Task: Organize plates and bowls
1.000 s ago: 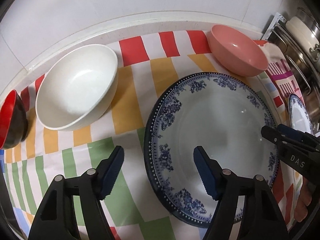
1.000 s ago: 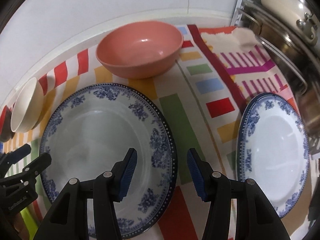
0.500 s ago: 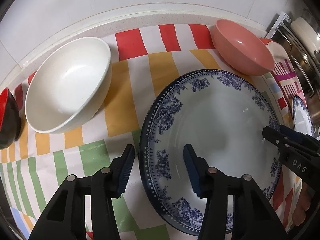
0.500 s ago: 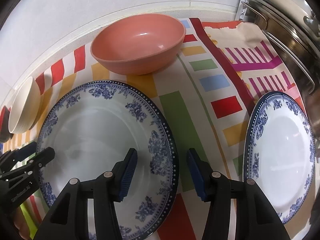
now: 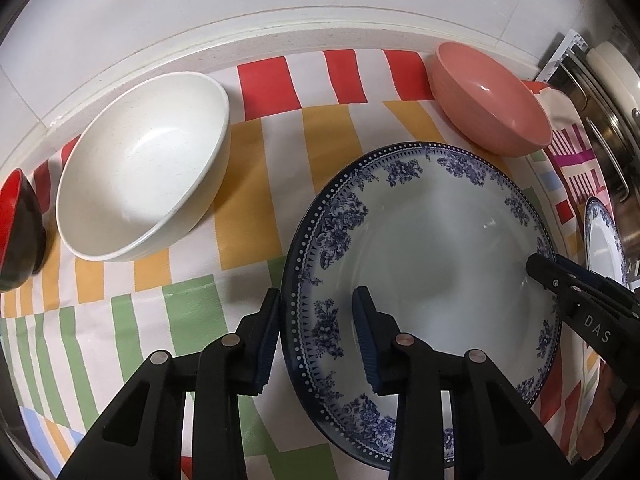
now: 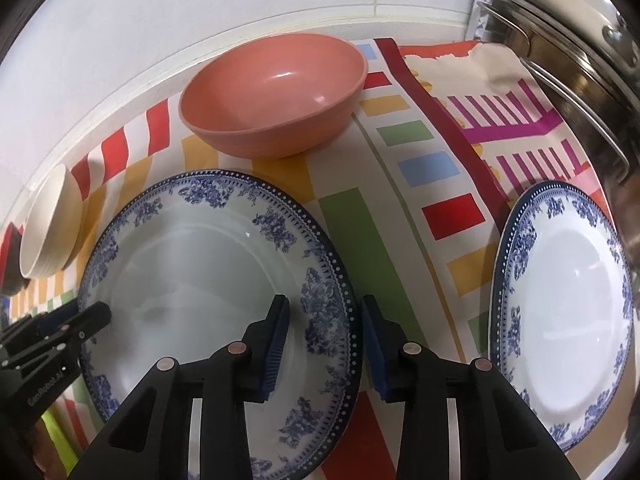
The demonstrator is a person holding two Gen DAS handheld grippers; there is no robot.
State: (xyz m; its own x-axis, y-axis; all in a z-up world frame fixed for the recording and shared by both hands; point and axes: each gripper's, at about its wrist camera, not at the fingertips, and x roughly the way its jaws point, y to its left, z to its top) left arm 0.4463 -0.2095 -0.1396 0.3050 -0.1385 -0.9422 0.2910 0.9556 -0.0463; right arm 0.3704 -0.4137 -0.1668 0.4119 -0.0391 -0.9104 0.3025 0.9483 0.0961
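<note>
A large blue-and-white floral plate (image 5: 432, 248) (image 6: 200, 256) lies on the striped cloth. My left gripper (image 5: 316, 332) is open and straddles the plate's left rim, one finger outside, one over the plate. My right gripper (image 6: 324, 340) is open and straddles its right rim the same way. A cream bowl (image 5: 144, 176) (image 6: 48, 228) stands to the left, a pink bowl (image 5: 488, 112) (image 6: 276, 96) behind the plate, a red-and-black bowl (image 5: 16, 232) at far left. A second floral plate (image 6: 568, 300) (image 5: 604, 240) lies to the right.
The striped cloth (image 5: 260, 200) covers the counter up to a white wall edge (image 5: 280, 28). A steel pot with a lid (image 6: 576, 40) (image 5: 600, 92) stands at the far right, close to the second plate.
Both grippers have moved in toward the large plate; the left one has narrowed its opening and now straddles the left rim. The dishes have not moved.
</note>
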